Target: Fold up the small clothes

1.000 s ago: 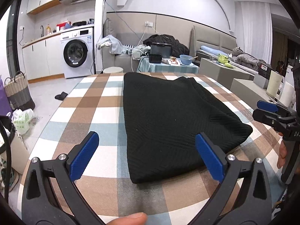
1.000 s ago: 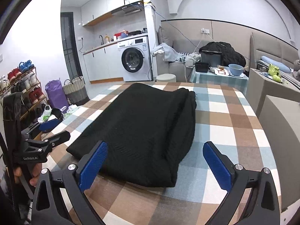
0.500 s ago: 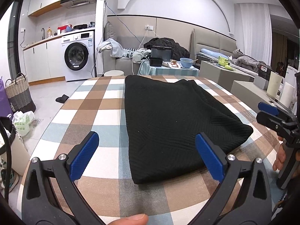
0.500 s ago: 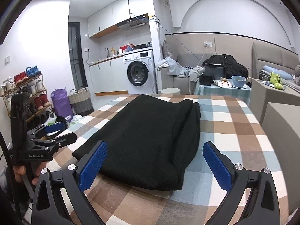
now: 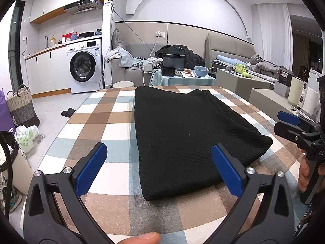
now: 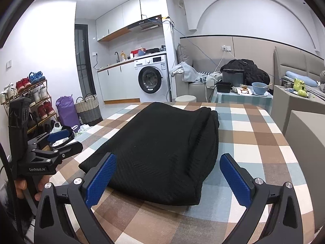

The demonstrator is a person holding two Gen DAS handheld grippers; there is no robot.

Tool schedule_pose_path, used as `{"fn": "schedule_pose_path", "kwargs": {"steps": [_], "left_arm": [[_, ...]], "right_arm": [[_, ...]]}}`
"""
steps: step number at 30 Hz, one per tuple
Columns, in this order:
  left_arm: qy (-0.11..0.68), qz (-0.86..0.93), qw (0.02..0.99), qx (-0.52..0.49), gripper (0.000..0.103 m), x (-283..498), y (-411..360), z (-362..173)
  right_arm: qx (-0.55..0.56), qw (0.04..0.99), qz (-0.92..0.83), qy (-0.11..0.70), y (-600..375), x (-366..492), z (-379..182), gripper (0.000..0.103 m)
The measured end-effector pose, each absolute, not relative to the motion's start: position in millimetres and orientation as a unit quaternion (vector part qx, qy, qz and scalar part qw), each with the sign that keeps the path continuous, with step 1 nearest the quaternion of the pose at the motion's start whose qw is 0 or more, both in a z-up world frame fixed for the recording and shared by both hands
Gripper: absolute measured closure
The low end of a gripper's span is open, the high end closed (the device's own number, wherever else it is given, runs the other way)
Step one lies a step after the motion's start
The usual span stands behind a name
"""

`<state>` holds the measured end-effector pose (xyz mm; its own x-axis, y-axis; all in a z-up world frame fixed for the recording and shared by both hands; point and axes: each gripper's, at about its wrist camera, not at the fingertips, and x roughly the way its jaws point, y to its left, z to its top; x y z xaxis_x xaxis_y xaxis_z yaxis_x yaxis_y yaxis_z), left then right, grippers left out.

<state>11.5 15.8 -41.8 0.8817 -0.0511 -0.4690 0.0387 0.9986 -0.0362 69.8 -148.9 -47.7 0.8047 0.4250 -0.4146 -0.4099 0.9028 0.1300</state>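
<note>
I hold my left gripper [image 5: 158, 168] and right gripper [image 6: 167, 174] spread wide and empty, the folded black garment [image 5: 182, 134] just beyond the fingers. This fold looks finished. Next I'd pinch its near edge.

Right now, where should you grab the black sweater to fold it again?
Probably the two near corners of the black sweater: left gripper from the near left, right gripper from the near right. It lies flat and lengthwise on the checked table, so that short near edge is closest and lifts away easily.
</note>
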Motion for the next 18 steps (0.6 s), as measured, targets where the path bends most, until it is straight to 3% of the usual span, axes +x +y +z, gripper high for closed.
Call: {"fn": "schedule_pose_path", "kwargs": {"steps": [18], "left_arm": [[0.247,-0.027,0.968,-0.018,0.001,14.8,19.9,-44.2]], "right_arm": [[0.018,0.948,0.216,0.232,-149.7,71.3,-48.8,0.000]]}}
